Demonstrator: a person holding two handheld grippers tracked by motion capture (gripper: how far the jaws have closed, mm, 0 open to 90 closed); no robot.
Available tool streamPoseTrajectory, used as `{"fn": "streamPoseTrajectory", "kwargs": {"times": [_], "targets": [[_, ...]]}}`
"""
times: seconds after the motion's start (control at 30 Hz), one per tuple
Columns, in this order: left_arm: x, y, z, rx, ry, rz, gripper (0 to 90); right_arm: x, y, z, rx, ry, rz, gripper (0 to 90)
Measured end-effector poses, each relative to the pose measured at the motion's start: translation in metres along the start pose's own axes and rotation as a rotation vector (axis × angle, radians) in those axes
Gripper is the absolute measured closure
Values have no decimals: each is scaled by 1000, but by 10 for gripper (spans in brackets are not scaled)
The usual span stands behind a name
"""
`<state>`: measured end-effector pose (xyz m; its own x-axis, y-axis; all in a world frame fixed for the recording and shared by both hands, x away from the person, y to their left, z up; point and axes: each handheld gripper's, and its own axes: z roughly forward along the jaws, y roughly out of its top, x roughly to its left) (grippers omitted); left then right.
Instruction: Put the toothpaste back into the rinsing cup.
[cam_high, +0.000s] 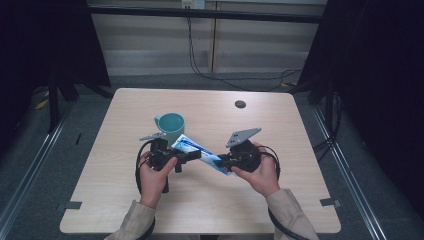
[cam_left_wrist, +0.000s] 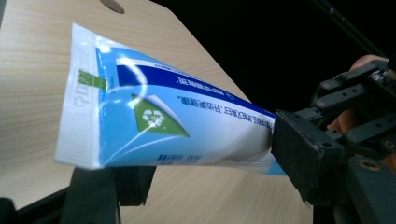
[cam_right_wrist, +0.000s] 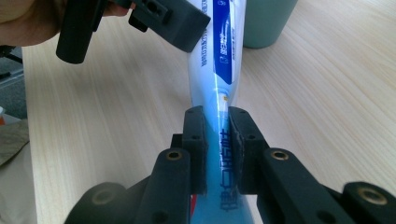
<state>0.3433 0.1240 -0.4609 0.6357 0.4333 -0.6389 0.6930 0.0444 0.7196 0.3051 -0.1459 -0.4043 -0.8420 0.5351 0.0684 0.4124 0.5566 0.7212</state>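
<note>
Toothpaste tube (cam_high: 197, 150), flat crimped end toward the mug (cam_high: 170, 126), lies slantwise, pinched by right tongs (cam_right_wrist: 217, 140); left tongs' (cam_high: 192, 156) grip unclear.

left gripper (cam_high: 192, 155) and right gripper (cam_high: 223, 161) point inward, nearly meeting, each clamped shut.

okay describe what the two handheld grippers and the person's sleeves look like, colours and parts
Both grippers are black. The left gripper and right gripper each carry a grey three-cornered plate on top and trail a black cable that loops back past the wrist. The right gripper's fingers are blocky, flat-faced black pads on linkage arms with brass-coloured pivot pins. The person wears light beige long sleeves.
</note>
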Motion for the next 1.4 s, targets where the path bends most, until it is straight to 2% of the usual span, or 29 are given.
{"fn": "streamPoseTrajectory", "kwargs": {"times": [0.13, 0.2, 0.33, 0.47, 0.7, 0.83, 0.97, 1.13, 1.3, 1.4], "targets": [[1, 1, -2, -10, -6, -16, 354, 1, 0, 1, -12, -3, 0, 782], [3, 0, -4, -22, -20, -45, 377, 4, 1, 3, -11, -3, -3, 781], [4, -1, -5, -30, -21, -58, 400, 6, 0, 5, -21, -13, -7, 780], [5, 1, -7, -50, -28, -105, 434, 5, -2, 8, -32, -5, -10, 777], [6, 3, -11, -82, -26, -149, 478, 11, 0, 13, -30, -25, -31, 772], [6, 3, -16, -114, -12, -193, 537, 16, 1, 19, -37, -27, -43, 765], [6, 3, -19, -126, -4, -213, 587, 19, 1, 24, -30, -31, -39, 759], [3, 3, -23, -139, 0, -209, 654, 23, 2, 29, -26, -39, -55, 737], [-6, 7, -25, -125, 20, -157, 710, 25, 1, 35, -3, -35, -51, 688], [-14, 13, -27, -101, 47, -104, 735, 27, 2, 38, 1, -34, -53, 635]]}}
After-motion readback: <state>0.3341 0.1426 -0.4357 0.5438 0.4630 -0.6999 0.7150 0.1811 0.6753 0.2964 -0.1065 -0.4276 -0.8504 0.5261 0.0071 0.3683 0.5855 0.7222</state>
